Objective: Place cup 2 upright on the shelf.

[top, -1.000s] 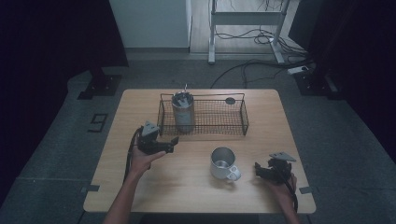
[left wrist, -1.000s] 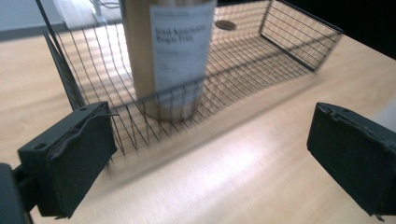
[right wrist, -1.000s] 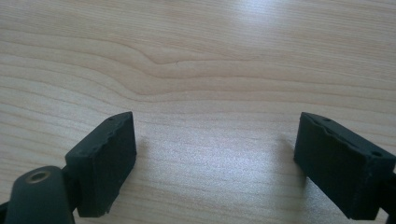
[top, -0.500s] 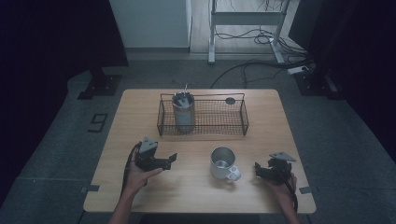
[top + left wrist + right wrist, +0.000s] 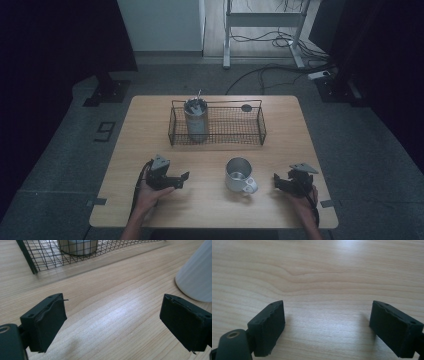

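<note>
Upright, a metal canister (image 5: 196,121) stands inside the wire basket (image 5: 250,131).

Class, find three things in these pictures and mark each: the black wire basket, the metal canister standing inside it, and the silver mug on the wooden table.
Black wire basket (image 5: 235,133), high view, on its mesh floor.
Metal canister (image 5: 196,124), high view, on its side wall.
Silver mug (image 5: 238,175), high view, on its outer wall below the rim.
</note>
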The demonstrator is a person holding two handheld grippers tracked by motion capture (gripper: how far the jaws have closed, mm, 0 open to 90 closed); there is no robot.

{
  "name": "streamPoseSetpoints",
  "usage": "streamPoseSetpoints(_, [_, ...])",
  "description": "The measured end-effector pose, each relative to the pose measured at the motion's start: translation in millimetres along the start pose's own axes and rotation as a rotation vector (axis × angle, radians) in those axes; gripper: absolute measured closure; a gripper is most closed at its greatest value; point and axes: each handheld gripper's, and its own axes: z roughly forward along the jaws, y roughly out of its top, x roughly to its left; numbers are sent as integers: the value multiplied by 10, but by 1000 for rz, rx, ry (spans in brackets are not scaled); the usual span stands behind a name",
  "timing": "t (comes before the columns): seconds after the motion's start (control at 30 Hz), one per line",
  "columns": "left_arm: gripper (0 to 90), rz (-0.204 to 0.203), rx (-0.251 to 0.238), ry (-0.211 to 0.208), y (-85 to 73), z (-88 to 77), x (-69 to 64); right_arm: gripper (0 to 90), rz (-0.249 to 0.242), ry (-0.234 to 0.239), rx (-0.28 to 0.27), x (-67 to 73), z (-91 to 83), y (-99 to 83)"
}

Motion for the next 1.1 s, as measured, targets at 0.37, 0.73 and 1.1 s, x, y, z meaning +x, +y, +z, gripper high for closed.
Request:
streamPoseSetpoints(0.37, [89, 16, 28, 16, -11, 115, -41, 133, 45, 85, -73, -10, -232, 40])
streamPoseSetpoints(0.73, [108, -6, 36, 28, -23, 100, -32, 132, 34, 197, -139, 208, -480, 224])
streamPoseSetpoints(1.1, [109, 6, 66, 10, -41, 140, -77, 129, 11, 267, -180, 371, -654, 370])
